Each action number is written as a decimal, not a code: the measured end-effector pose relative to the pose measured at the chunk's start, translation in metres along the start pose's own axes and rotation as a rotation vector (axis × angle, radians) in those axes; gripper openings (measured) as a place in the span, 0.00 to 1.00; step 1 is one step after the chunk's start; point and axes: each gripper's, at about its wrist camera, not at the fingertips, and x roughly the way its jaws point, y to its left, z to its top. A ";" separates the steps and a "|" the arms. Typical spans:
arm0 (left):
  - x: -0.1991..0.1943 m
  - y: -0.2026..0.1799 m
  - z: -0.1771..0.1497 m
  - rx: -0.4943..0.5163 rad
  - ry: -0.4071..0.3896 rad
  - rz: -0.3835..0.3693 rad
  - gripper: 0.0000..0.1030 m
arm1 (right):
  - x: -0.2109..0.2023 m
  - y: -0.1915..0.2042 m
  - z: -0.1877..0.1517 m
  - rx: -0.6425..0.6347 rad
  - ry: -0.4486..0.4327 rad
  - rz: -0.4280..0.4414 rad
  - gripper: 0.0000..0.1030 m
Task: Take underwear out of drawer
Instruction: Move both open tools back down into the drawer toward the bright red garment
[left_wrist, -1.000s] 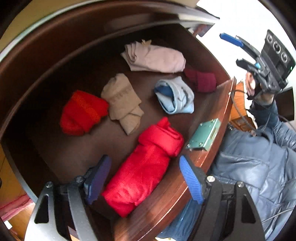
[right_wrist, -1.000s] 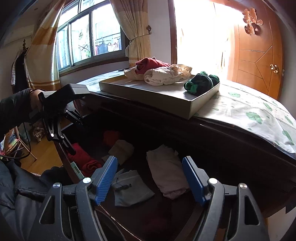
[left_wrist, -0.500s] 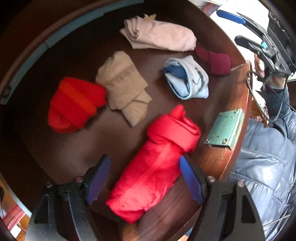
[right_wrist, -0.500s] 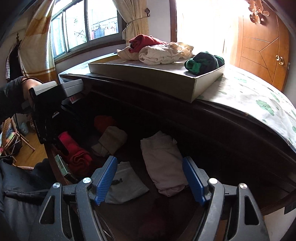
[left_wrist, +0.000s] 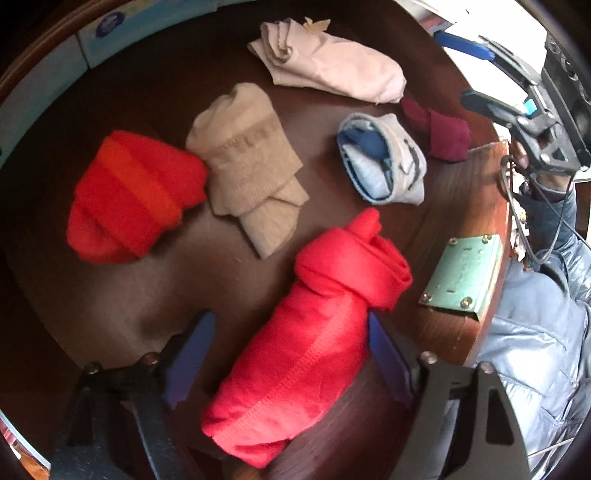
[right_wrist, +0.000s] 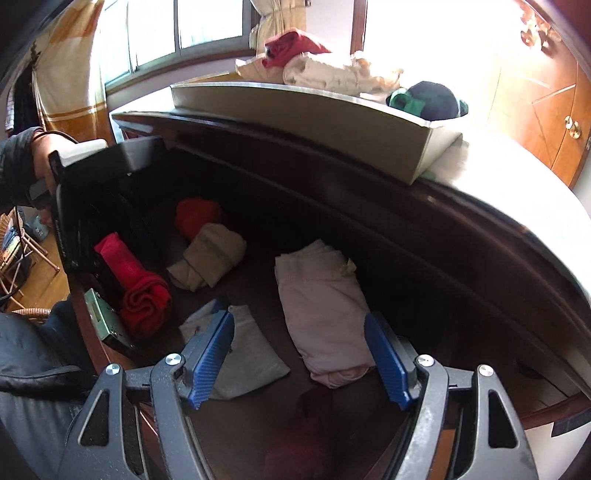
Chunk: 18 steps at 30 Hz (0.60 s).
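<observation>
The open wooden drawer (left_wrist: 469, 206) holds several folded pieces of underwear. A long red roll (left_wrist: 314, 332) lies by the drawer front, and my left gripper (left_wrist: 291, 350) stands open astride its near half, the left pad clear of the cloth. Behind it lie an orange-red bundle (left_wrist: 133, 195), a beige piece (left_wrist: 247, 162), a light blue and grey roll (left_wrist: 384, 162), a pale pink fold (left_wrist: 332, 66) and a maroon piece (left_wrist: 443, 133). My right gripper (right_wrist: 301, 343) hangs open above the pale pink fold (right_wrist: 325, 306), not touching it, with the grey roll (right_wrist: 240, 350) beside its left finger.
A green metal plate (left_wrist: 465, 273) is screwed to the drawer's front edge. A shallow box (right_wrist: 314, 118) with more clothes sits on the top above the drawer. The person's blue padded jacket (left_wrist: 535, 350) is close to the drawer front. A wooden door (right_wrist: 535, 110) stands at the right.
My left gripper has sunk toward the red roll, which now lies between its jaws. My right gripper has dropped and tipped down into the drawer over the pink fold.
</observation>
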 end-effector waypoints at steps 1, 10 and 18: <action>-0.005 0.005 -0.005 0.006 -0.009 -0.012 0.68 | 0.002 -0.001 0.000 0.005 0.011 0.001 0.72; -0.022 0.006 -0.022 0.002 -0.087 -0.007 0.48 | 0.031 0.002 0.008 -0.060 0.167 -0.018 0.72; -0.044 0.001 -0.046 0.002 -0.234 0.082 0.34 | 0.049 0.005 0.019 -0.097 0.220 -0.021 0.72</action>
